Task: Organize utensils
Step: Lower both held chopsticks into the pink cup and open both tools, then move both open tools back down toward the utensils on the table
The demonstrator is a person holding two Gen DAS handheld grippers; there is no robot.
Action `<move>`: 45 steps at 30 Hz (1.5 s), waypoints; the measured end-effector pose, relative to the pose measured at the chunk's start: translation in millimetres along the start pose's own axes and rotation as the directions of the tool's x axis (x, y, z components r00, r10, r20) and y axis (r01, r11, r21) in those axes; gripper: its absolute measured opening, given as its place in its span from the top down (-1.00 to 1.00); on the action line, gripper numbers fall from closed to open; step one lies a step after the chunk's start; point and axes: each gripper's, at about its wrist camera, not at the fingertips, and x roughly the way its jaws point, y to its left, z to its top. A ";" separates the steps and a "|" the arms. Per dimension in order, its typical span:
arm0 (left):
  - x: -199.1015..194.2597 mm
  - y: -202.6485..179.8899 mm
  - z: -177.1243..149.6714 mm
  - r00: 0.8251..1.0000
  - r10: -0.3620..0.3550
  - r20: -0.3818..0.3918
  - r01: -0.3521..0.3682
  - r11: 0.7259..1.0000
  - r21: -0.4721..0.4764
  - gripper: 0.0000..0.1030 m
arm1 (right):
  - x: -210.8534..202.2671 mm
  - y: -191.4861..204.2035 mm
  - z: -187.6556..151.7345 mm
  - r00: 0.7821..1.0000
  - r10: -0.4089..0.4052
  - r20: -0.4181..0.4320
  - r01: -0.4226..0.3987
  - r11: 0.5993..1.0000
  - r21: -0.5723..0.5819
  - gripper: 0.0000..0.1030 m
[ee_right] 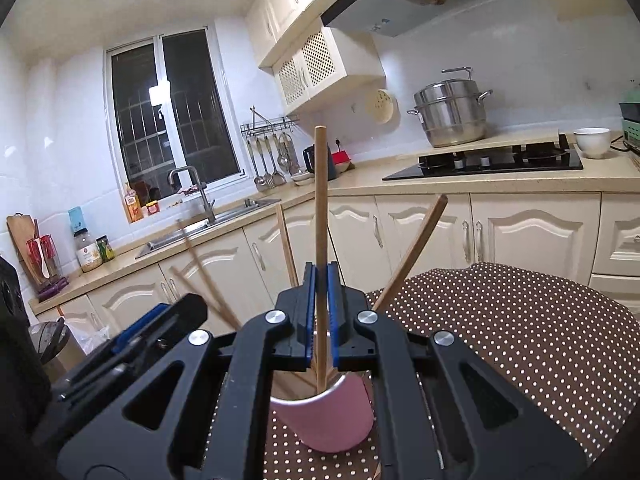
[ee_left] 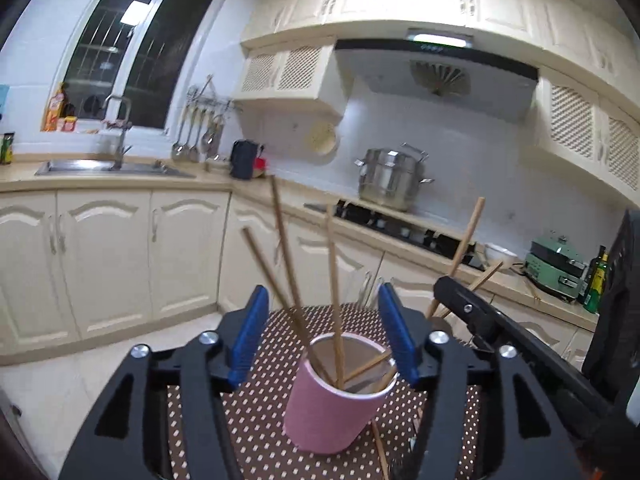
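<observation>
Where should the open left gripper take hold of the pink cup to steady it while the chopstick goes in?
Grip the pink cup across its smooth round wall, below the rim, coming in level from the near side. The left gripper already has its jaws standing open on either side of it. Chopsticks fan out above the rim, so coming from above looks blocked. The right gripper holds one chopstick over the cup.
</observation>
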 end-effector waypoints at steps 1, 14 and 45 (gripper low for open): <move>-2.5 2.0 0.4 1.000 0.004 -0.011 -0.004 1.000 -0.009 -0.11 | -0.1 1.3 -1.3 1.000 -0.002 -0.008 0.002 1.000 0.002 0.87; -17.0 11.4 3.8 0.984 0.156 -0.082 -0.150 0.986 0.078 -0.17 | -1.8 9.3 -13.6 0.998 -0.018 -0.063 0.017 1.000 -0.014 0.87; -2.8 -13.8 -62.4 0.842 0.001 -0.540 0.093 0.985 0.147 -0.37 | -78.9 -40.0 -15.5 0.963 -0.211 -0.168 0.195 0.975 -0.107 -0.27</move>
